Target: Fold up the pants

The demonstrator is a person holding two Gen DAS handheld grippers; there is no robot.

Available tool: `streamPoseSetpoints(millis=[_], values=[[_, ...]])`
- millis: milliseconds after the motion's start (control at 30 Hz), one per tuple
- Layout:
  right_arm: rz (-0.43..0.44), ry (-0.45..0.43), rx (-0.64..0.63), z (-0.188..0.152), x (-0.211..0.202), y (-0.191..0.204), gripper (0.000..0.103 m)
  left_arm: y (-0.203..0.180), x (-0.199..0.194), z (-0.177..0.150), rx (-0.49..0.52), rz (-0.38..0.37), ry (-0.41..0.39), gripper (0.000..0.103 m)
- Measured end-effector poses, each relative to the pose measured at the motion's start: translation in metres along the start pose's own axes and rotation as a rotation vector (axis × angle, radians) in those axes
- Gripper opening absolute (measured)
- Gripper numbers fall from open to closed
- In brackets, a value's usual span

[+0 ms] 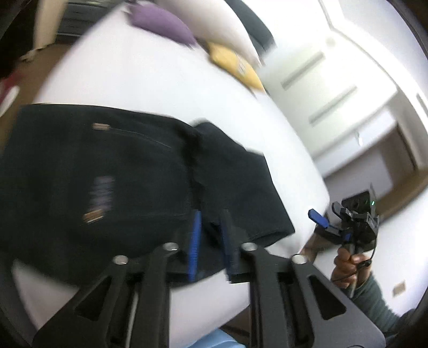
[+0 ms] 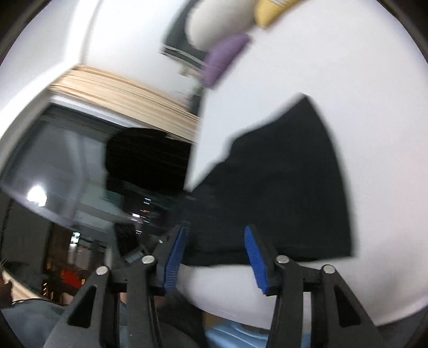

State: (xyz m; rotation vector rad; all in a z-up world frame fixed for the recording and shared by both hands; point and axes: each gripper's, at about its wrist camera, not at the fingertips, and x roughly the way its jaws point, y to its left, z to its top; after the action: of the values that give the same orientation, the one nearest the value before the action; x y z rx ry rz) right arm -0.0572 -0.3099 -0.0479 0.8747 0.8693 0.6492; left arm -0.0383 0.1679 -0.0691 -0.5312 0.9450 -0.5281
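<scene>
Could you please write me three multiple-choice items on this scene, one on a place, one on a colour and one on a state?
1. Where do the dark pants lie?
A. on the white bed
B. on the floor
C. over a chair

2. What colour is the cushion nearest the yellow one?
A. red
B. purple
C. green

3. How does the right gripper stand?
A. shut on the pants
B. shut on a cushion
C. open

Answers:
1 A: the pants lie flat on the white bed.
2 B: a purple cushion sits beside the yellow cushion.
3 C: the right gripper shows a clear gap between its blue pads, with nothing clamped.
</scene>
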Motion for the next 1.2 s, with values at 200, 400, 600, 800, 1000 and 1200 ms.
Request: streamPoseSetpoints(millis=[200, 400, 600, 800, 1000, 1200], values=[[0.093, 0.057, 0.014, 0.006, 0.058, 0.01, 0.057, 0.068, -0.107, -0.047, -0.26, 0.084, -0.322, 0.099], [0.149, 0.085, 0.059, 0.007, 0.095, 0.011, 0.057, 0.119, -0.102, -0.062, -0.471, 0.037, -0.275, 0.099], [0.22, 0.062, 0.086, 0.01, 0.093, 0.009, 0.057, 0.14, -0.064, -0.067, -0.589, -0.028, -0.224, 0.097], [0.246, 0.071, 0.122, 0.019, 0.101, 0.003, 0.057, 0.153, -0.046, -0.066, -0.631, -0.058, -0.227, 0.079], [0.186, 0.135, 0.119, 0.031, 0.123, -0.002, 0.057, 0.173, -0.036, -0.066, -0.717, -0.112, -0.223, 0.032], [0.103, 0.206, 0.129, 0.047, 0.15, -0.009, 0.057, 0.176, -0.029, -0.068, -0.724, -0.128, -0.221, 0.022]])
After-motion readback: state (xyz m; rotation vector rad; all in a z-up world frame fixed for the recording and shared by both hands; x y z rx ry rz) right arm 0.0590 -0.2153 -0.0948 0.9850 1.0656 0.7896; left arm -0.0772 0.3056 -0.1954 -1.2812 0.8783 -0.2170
